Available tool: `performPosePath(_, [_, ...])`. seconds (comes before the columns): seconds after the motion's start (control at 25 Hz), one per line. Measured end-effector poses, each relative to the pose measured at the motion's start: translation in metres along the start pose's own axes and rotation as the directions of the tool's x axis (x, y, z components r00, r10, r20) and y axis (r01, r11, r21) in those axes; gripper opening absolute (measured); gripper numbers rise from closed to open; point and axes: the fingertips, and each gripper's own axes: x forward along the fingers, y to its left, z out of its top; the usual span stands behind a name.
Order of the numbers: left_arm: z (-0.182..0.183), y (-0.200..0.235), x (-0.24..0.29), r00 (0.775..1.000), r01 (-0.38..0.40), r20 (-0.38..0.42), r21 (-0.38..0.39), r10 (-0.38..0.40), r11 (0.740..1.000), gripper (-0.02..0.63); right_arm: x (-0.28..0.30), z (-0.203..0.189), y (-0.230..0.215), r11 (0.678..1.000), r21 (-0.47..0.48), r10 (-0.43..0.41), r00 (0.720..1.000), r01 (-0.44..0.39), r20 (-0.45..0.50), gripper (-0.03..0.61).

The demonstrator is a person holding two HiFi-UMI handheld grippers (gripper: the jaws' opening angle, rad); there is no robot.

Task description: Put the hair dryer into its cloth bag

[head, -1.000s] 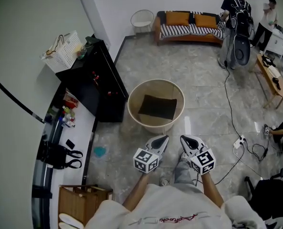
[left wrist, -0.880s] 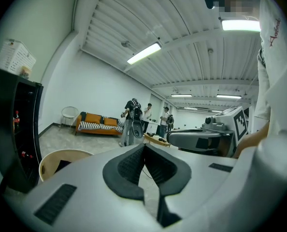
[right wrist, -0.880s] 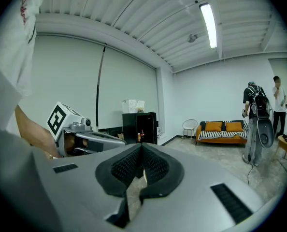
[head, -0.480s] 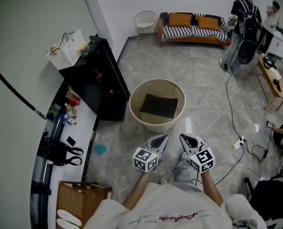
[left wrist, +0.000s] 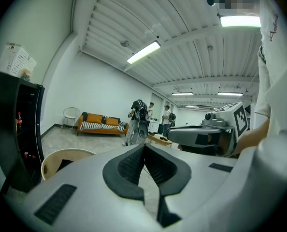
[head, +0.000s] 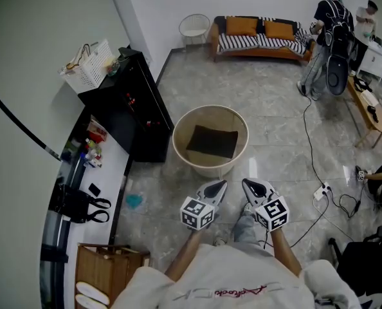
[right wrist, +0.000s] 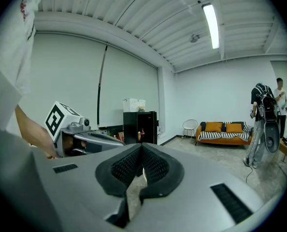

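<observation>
We cannot pick out the hair dryer for certain in any view. The nearest candidates are a dark flat piece (head: 211, 142) lying on the bottom of the tub (head: 175, 137), which may be the bag, and a black bundle (head: 75, 208) with loops on the counter (head: 107, 172), well left of the tub. Which is which we cannot tell.

We judge a dryer to be a hard, smooth plastic shell of middling weight with a trailing cord. It is best taken by the handle close under the barrel, where the jaws will not slide off. The bag should be limp and light, so one gripper would have to pinch its mouth open while the other feeds the dryer in.

The left gripper (head: 220, 185) and right gripper (head: 246, 185) hang side by side just on our side of the tub, apart from it. Both are clenched pad to pad with nothing in them.

Only the head view shows the tub's inside and the counter. The left gripper view catches just the tub's rim, low at the left, with the right gripper alongside. The right gripper view looks past the tub to the cabinet (head: 136, 114) left of it. Both gripper views show the closed pads, which the head view shows only small.
</observation>
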Motion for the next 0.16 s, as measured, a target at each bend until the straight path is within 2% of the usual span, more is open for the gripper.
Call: performPosePath(0.16, [0.0023,0.0051,0.0010,1.000,0.002,0.004,0.002,-0.002,1.000,0.031,0.0060,0.0021,-0.0001,1.000,-0.006,0.002,1.000,-0.002,0.002,0.028])
